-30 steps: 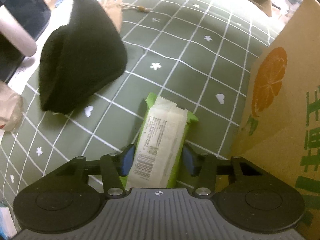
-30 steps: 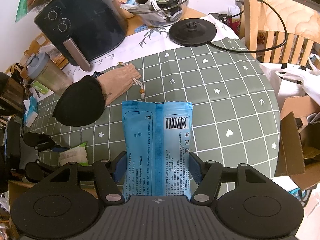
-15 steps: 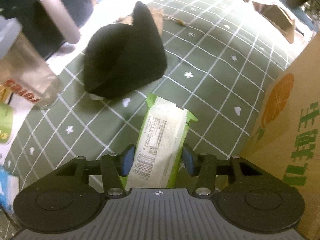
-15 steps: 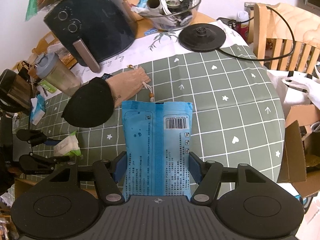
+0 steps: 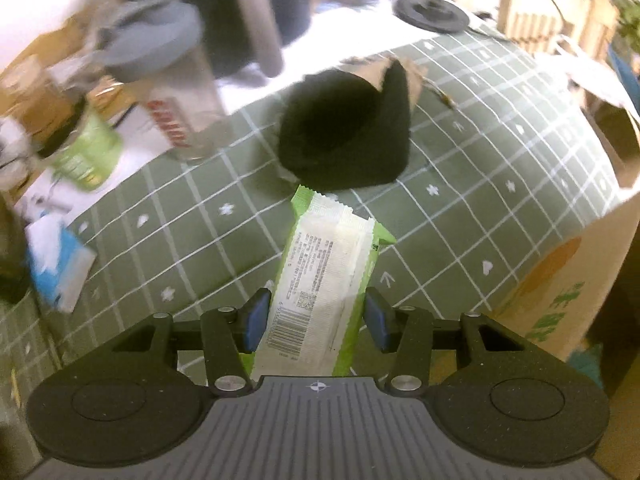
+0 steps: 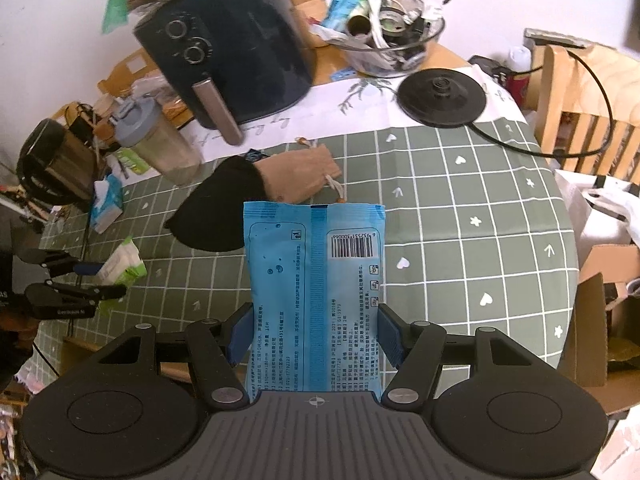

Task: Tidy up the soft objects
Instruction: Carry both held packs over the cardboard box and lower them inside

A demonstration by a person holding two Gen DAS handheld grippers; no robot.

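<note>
My left gripper (image 5: 316,316) is shut on a green and white tissue pack (image 5: 324,280) and holds it above the green checked tablecloth (image 5: 480,200). It also shows in the right wrist view (image 6: 124,262), at the far left. My right gripper (image 6: 314,334) is shut on a blue wet-wipe pack (image 6: 314,280), held above the table. A black soft hat (image 5: 348,136) lies on the cloth beyond the green pack, partly over a tan drawstring pouch (image 6: 304,170).
A cardboard box (image 5: 568,292) with an orange print stands at the right of the left gripper. A shaker bottle (image 6: 160,144), air fryer (image 6: 228,48), kettle base (image 6: 442,96), a blue tissue pack (image 6: 106,204) and a wooden chair (image 6: 592,104) ring the table.
My left gripper has lifted and tilted back with the green pack, so the hat and bottle now lie farther ahead. The right gripper has risen slightly with the blue pack.
</note>
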